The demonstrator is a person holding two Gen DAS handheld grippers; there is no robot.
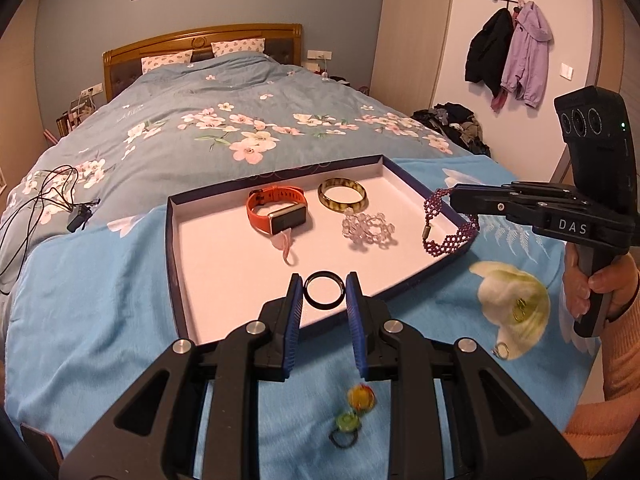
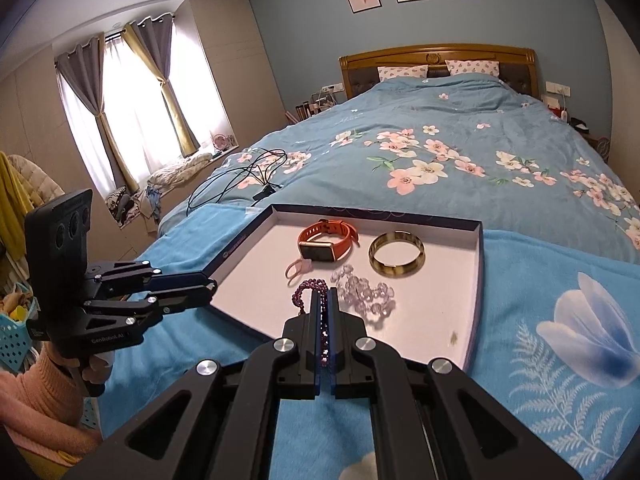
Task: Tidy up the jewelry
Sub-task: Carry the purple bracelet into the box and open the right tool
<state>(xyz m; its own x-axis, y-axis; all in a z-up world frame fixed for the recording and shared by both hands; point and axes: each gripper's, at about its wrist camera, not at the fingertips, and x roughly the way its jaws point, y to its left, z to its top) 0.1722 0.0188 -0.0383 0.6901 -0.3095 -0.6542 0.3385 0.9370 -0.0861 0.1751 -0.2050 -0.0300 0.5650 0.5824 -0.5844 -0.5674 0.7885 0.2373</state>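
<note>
Bed [image 2: 460, 128]: 1, blue floral duvet, long axis runs away to wooden headboard; 2 pillows.
Blue cloth [image 1: 100, 320]: 1, spread over near end of bed, under tray.
Tray [image 1: 174, 248]: 1, shallow, dark-blue rim, white floor; long axis approx. L–R in left wrist view.
Cables [image 1: 44, 196]: black tangle on duvet, left of tray; count unclear.
Orange watch [image 1: 276, 210]: 1, in tray, far-left area; strap looped, screen faces near side.
Amber bangle [image 1: 343, 195]: 1, lying flat in tray, just right of watch.
Clear bead bracelet [image 1: 370, 229]: 1, in tray, near side of bangle, touching or nearly.
Purple bead bracelet [image 1: 448, 236]: 1, hangs draped over tray's right rim; metal clasp end points into tray.
Pink ring [image 2: 298, 269]: 1, in tray, by watch face.
Black ring [image 1: 324, 290]: 1, flat on tray floor nr front rim, between left tongs; contact w/ pads cannot tell.
Left gripper [image 1: 324, 292]: tongs spread, either side of black ring.
Right gripper [image 2: 327, 312]: tongs pressed together, pinching purple bracelet.
White flower piece [image 1: 514, 304]: 1, on cloth right of tray, blurred.
Small rings on cloth [image 1: 352, 416]: approx. 3 near left gripper, blurred.
</note>
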